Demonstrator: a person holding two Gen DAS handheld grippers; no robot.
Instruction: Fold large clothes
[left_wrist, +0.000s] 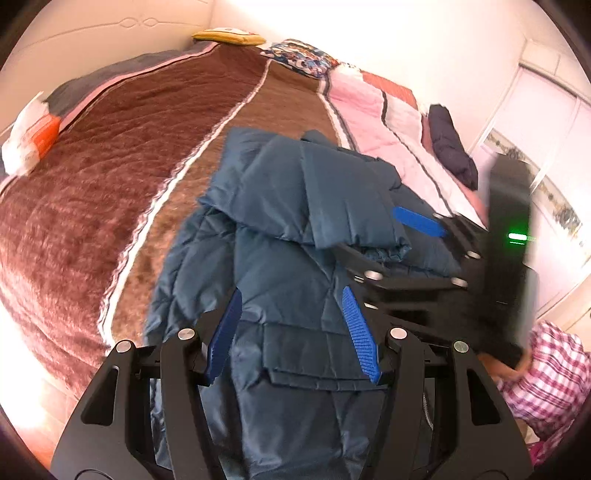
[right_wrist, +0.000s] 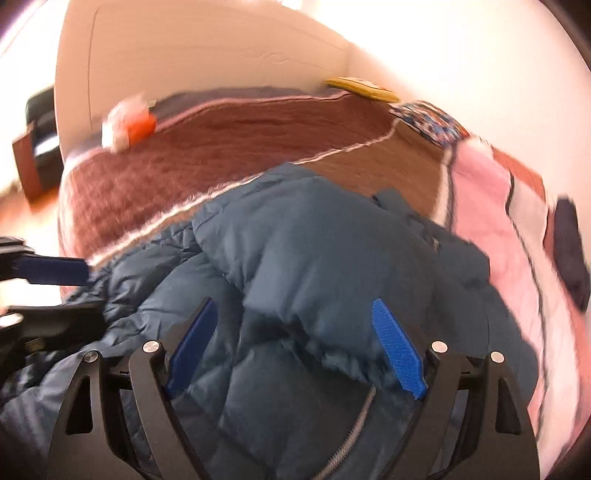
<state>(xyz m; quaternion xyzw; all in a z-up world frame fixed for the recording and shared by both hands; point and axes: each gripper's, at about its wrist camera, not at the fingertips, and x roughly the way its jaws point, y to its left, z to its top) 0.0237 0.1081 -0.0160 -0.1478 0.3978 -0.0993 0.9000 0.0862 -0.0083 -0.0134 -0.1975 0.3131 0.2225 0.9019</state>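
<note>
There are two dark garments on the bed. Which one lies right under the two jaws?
The big teal puffer jacket, spread on the brown blanket. The small navy garment lies off at the pink quilt's far edge.

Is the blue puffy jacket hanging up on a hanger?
No, the blue jacket lies rumpled on the brown blanket covering the bed.

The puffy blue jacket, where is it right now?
The puffy blue jacket lies on the brown fuzzy blanket on the bed, filling the lower middle of both wrist views, with the pink quilt on its right.
</note>
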